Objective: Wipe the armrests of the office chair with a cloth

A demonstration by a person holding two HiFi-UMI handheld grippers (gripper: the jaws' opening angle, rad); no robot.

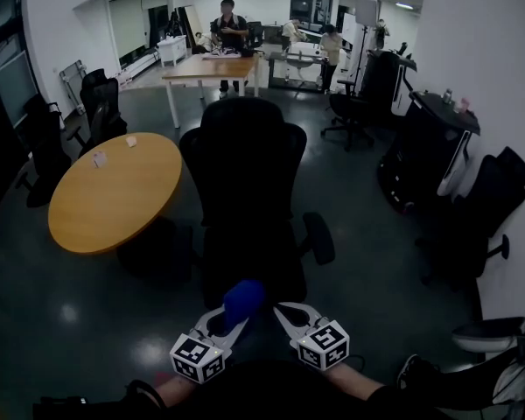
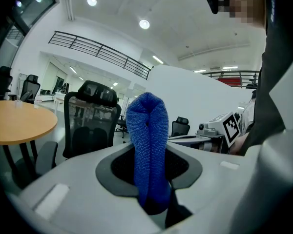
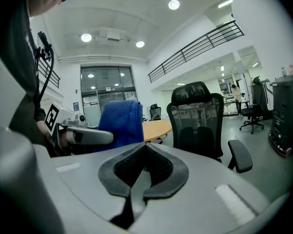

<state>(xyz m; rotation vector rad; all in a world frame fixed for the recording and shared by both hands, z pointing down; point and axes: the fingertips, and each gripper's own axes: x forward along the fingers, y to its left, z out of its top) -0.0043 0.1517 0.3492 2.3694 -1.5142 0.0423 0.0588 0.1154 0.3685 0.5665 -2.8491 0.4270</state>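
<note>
A black mesh-backed office chair (image 1: 245,199) stands straight ahead with its back toward me; one armrest (image 1: 318,237) shows on its right side. My left gripper (image 1: 232,315) is held low in front of my body, shut on a folded blue cloth (image 1: 242,298) that sticks up between its jaws (image 2: 147,150). My right gripper (image 1: 284,313) is beside it, shut with nothing in it (image 3: 142,147). In the right gripper view the chair (image 3: 198,123), an armrest (image 3: 240,155) and the cloth (image 3: 120,123) show. Both grippers are short of the chair.
A round wooden table (image 1: 114,191) stands left of the chair. More black chairs (image 1: 96,103) line the left wall. A black cabinet (image 1: 429,151) and chairs (image 1: 472,226) crowd the right. A rectangular table (image 1: 212,70) and people stand at the back.
</note>
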